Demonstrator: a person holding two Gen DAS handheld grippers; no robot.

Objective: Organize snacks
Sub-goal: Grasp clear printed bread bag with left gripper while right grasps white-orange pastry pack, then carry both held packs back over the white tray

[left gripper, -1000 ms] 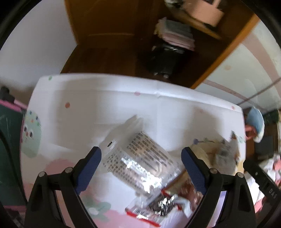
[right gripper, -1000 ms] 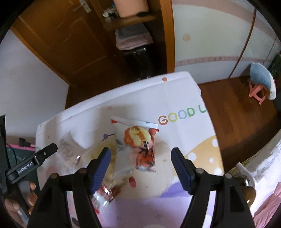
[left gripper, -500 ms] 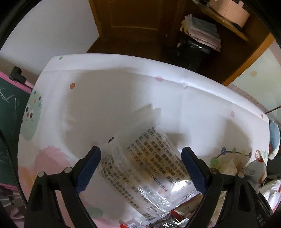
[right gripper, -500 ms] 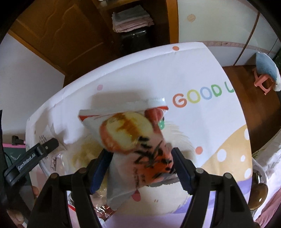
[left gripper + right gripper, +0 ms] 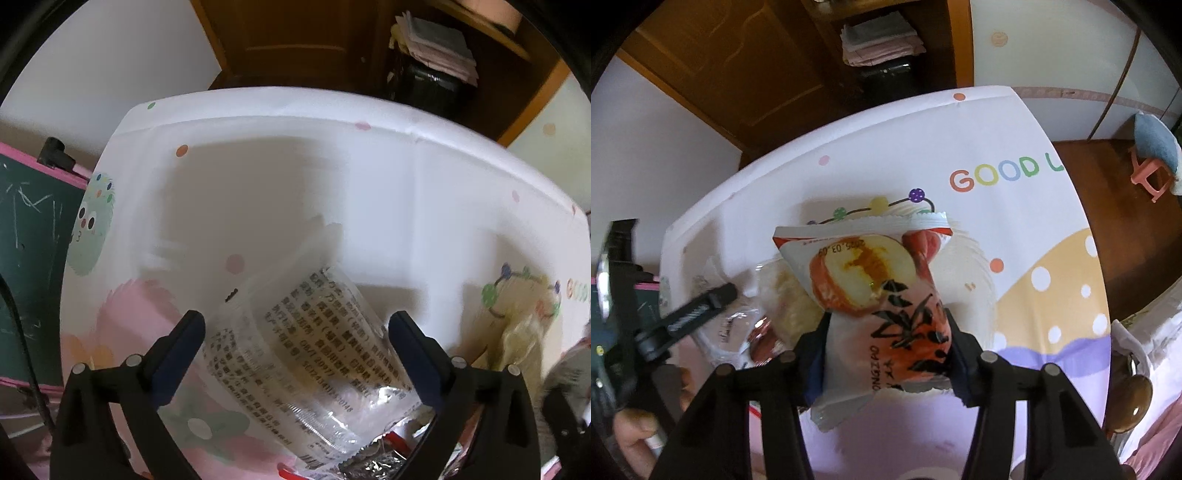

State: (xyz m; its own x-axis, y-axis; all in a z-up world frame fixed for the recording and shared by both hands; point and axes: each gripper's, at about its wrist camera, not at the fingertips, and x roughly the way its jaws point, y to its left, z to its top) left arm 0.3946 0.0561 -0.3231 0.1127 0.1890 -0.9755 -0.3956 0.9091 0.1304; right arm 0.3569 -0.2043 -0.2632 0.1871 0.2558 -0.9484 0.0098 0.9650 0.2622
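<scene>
My right gripper (image 5: 886, 328) is shut on a white and orange snack packet (image 5: 882, 295) with a pastry picture, held just above the patterned tabletop (image 5: 997, 140). My left gripper (image 5: 295, 332) is open, its fingers on either side of a clear snack packet (image 5: 306, 365) with black print that lies on the table. A red and silver packet (image 5: 373, 458) lies under the clear one's near end. More clear packets (image 5: 738, 325) lie left of the held packet in the right wrist view, beside my left gripper's finger (image 5: 698, 310).
The table has a white cloth with dots and cartoon prints (image 5: 92, 225). A green chalkboard (image 5: 29, 258) stands at the left edge. A wooden cabinet with folded cloths (image 5: 879, 37) is behind the table. A small pink stool (image 5: 1152, 170) stands on the floor at right.
My right gripper has closed on the white and orange packet and lifted it off the table. My left gripper moved forward over the clear packet and stays open.
</scene>
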